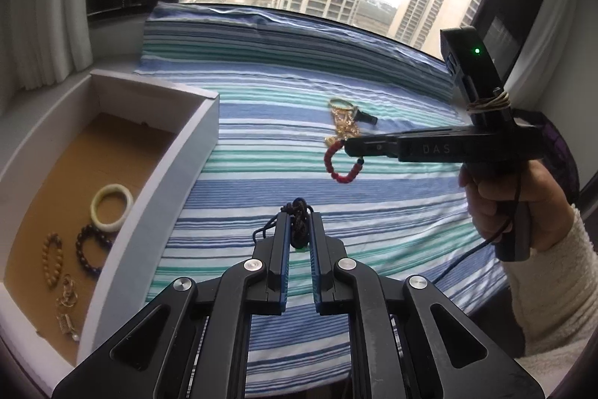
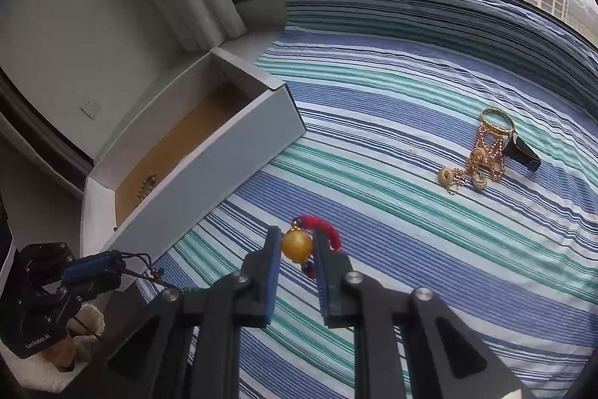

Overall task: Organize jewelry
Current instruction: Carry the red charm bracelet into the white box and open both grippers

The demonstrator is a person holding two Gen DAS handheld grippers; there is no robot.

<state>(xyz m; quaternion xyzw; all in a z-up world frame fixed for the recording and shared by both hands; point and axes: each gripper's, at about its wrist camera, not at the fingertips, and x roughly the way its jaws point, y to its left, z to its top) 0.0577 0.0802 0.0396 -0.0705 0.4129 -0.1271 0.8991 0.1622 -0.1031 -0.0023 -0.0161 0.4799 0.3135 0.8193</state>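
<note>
The red bead bracelet (image 2: pixel 330 229) hangs above the striped sheet (image 2: pixel 411 249) at lower centre of the right wrist view, its amber bead (image 2: pixel 297 244) clamped between the right gripper (image 2: pixel 297 245) jaws. The left gripper (image 1: pixel 298 223) is closed on a black cord (image 1: pixel 298 212) at centre frame. Each should travel level to the white box (image 1: pixel 160 182) at left and release low, clear of the bangle (image 1: pixel 112 207) inside. The gold chains (image 2: pixel 482 156) wait at right.

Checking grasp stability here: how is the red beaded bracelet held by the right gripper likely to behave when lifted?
Probably floppy: the red beaded bracelet droops in a loop below the right gripper. Its round amber bead, pinched between the pads, looks smooth and may slip or swivel.
</note>
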